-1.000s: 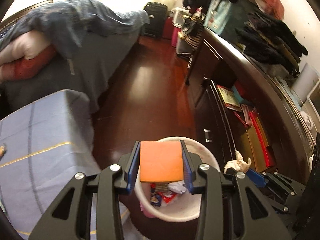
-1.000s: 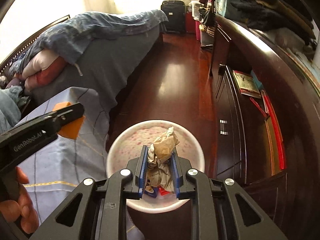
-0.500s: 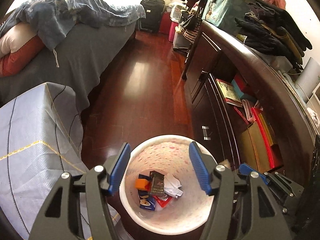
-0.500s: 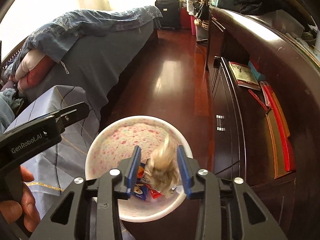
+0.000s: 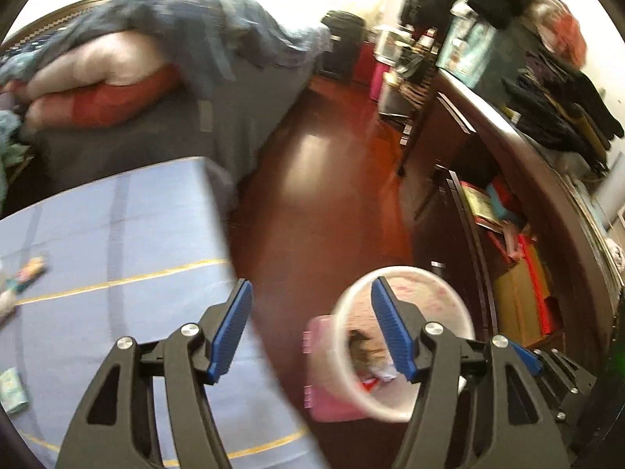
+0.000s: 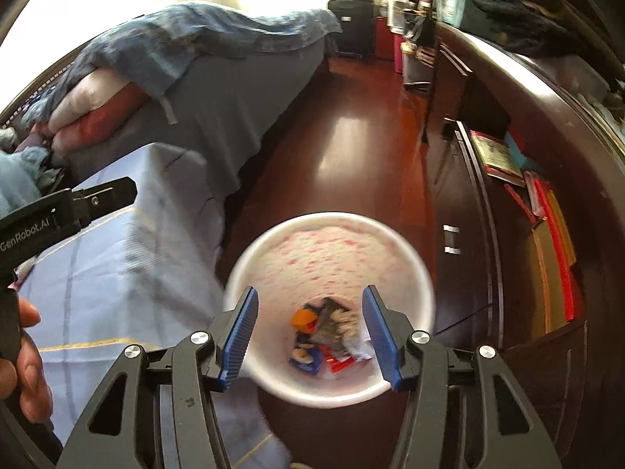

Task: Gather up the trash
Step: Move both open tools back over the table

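A white wastebasket point(image 6: 330, 242) stands on the dark wooden floor point(image 6: 351, 148), holding an orange scrap point(image 6: 304, 318), crumpled paper point(image 6: 343, 322) and wrappers. The right tool point(image 6: 310, 332) hangs above it, jaws apart and empty. The left tool point(image 5: 310, 328), also spread and empty, hovers beside a blue-covered worktop point(image 5: 117, 242). A bed point(image 6: 218, 90) lies behind.

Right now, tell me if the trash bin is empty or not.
Not empty. The trash bin holds an orange piece, crumpled paper and wrappers at the bottom, well below its rim.

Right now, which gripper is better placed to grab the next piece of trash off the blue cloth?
Left. The left gripper is open over the blue cloth where wrappers remain; the right gripper hangs open above the trash bin.
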